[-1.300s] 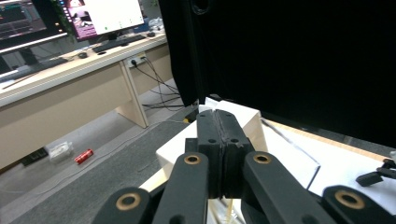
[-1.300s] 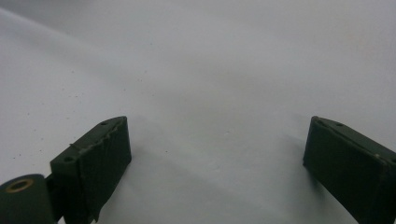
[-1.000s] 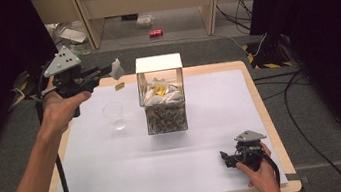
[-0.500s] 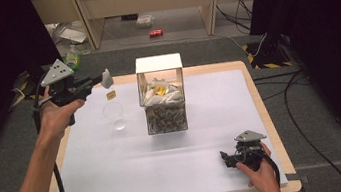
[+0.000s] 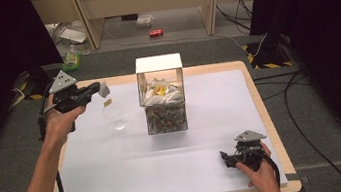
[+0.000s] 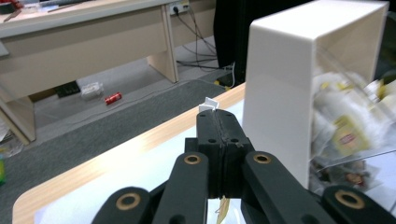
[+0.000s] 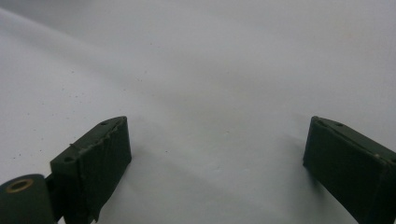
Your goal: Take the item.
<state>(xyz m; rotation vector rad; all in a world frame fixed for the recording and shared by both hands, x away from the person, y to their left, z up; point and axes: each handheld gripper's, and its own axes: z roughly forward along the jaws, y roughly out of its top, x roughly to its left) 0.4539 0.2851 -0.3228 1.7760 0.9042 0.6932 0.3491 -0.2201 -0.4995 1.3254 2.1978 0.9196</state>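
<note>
Covering most of the wooden table is a white mat, and at its far middle stands the clear box with a white lid-frame, stuffed with tea-bag packets. Just to the box's left sits a small clear glass, empty as far as the high view tells. The left gripper hangs above and a little left of that glass, jaws pressed together on a tea bag — a white corner pokes out past the tips, and its yellow tag dangles on a thread over the glass. The right gripper rests at the near right of the mat, jaws spread wide with nothing between them.

The likely aim is to lower the bag into the glass. The risk, I judge, is the light glass: a swinging tag or a bag that catches the rim could tip it, and a release too far left would drop the bag on the mat.

The left forearm reaches in long from the near left, wrist level, gripper pointing right toward the box. The right hand lies low and still-looking by the table's edge.
</note>
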